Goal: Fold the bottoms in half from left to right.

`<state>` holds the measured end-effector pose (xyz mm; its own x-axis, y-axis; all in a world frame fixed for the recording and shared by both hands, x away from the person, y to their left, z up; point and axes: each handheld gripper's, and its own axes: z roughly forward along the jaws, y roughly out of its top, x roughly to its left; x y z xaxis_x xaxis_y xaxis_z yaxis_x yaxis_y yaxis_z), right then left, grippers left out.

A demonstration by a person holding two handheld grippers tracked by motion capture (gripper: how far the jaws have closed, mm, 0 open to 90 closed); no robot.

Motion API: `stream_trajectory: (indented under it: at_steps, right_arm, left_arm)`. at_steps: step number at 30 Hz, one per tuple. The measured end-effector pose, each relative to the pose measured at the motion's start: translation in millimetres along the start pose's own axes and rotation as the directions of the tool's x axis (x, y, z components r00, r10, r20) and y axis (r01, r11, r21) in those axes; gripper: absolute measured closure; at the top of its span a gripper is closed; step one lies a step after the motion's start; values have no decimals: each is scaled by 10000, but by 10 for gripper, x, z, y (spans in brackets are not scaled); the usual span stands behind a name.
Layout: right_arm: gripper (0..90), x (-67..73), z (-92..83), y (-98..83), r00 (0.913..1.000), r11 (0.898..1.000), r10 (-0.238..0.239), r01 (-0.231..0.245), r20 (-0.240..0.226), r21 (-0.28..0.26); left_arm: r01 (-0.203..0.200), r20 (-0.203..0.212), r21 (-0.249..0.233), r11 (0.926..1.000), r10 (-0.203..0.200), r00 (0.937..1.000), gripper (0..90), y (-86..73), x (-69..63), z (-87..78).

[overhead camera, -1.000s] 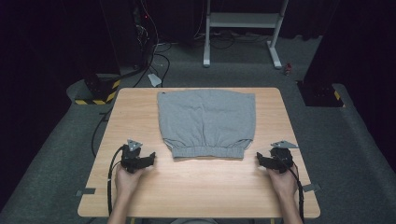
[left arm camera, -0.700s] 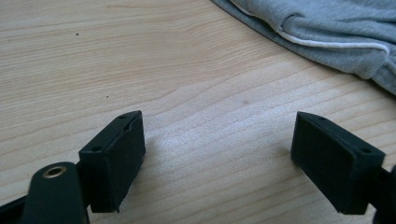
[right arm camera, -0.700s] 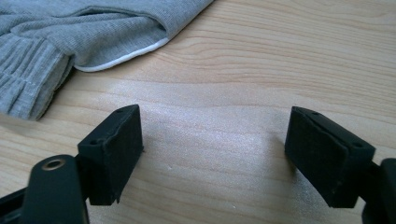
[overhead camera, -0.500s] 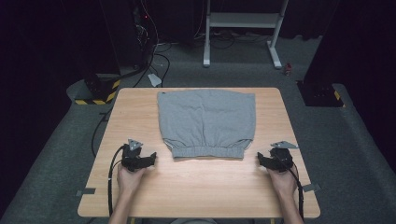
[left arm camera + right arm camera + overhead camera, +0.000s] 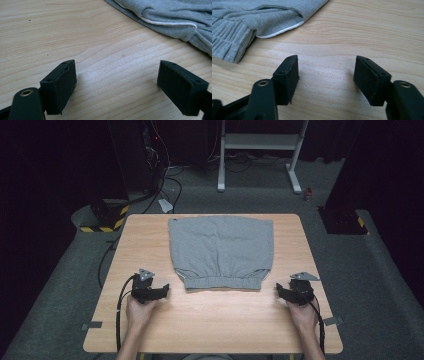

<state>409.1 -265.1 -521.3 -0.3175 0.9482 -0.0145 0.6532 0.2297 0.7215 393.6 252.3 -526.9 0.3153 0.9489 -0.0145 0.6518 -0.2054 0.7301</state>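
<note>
A pair of grey shorts [image 5: 222, 252] lies flat on the wooden table [image 5: 215, 320], with the elastic waistband toward the person. My left gripper [image 5: 165, 289] rests on the table left of the waistband, open, with bare wood between its jaws [image 5: 116, 87]. The shorts' corner [image 5: 170, 15] lies ahead to its right, apart from it. My right gripper [image 5: 279, 290] rests right of the waistband. Its jaws have just been closing a little but still stand open over bare wood [image 5: 327, 77]. The waistband corner [image 5: 262, 17] lies ahead to its left, untouched.
Dark carpet surrounds the table. A white metal stand [image 5: 260, 150] is behind it, a yellow-and-black striped base [image 5: 102, 220] at the far left and a dark box [image 5: 345, 220] at the far right. Cables trail off the table's left edge [image 5: 107, 255].
</note>
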Motion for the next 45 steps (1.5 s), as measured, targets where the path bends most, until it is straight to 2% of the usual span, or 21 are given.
stream_trajectory:
  at_steps: [3,4,6,8,14,17,22,27,28,30,32,37,41,45]
  right_arm:
    - [390,6,-6,1,10000,10000,-24,24,-48,7]
    - [405,12,-13,2,9998,10000,37,-37,-199,24]
    - [413,20,-17,7,9997,9998,-197,197,-141,31]
    - [418,28,-25,9,9997,9998,-216,217,-127,28]
    - [429,39,-81,25,9995,9994,-251,246,-190,-256]
    - [434,48,-84,31,9987,9995,-182,170,-471,-260]
    - [428,97,-109,58,9971,9975,-444,409,-616,-571]
    - [450,127,-118,77,9963,9960,-423,361,-752,-812]
    - [474,145,-118,89,9950,9965,-372,299,-931,-784]
    - [486,159,-113,99,9943,9970,-378,308,-993,-709]
    - [521,204,-98,129,9913,9966,-519,436,-1207,-702]
    - [556,287,-77,193,9854,9948,-627,489,-1583,-894]
    - [574,343,-55,235,9834,9937,-785,640,-1636,-922]
    - [613,416,-27,289,9788,9910,-1012,834,-1779,-1048]
  left_arm:
    - [30,128,-70,10000,-29,9999,157,4,-4,-9]
    - [-21,177,-23,10000,21,9998,168,6,-15,-25]
    - [-126,233,-32,9999,127,9996,189,8,-24,-48]
    - [-172,278,-52,9998,174,9995,192,9,-27,-60]
    - [-181,651,-236,9996,196,9977,223,31,-59,-97]
    - [-368,782,-224,9991,385,9962,243,61,-102,-96]
    - [-461,1154,-555,9974,523,9919,276,156,-201,-116]
    - [-540,1405,-657,9964,628,9881,288,203,-277,-108]
    - [-589,1473,-666,9960,682,9867,302,217,-297,-105]
    - [-729,1567,-669,9951,826,9842,309,248,-342,-95]
    - [-814,1706,-740,9939,931,9809,322,291,-403,-73]
    - [-696,2072,-779,9945,844,9747,357,309,-457,-15]
    - [-603,2169,-743,9954,751,9733,377,325,-485,15]
    - [-831,2210,-737,9938,976,9704,403,396,-548,34]
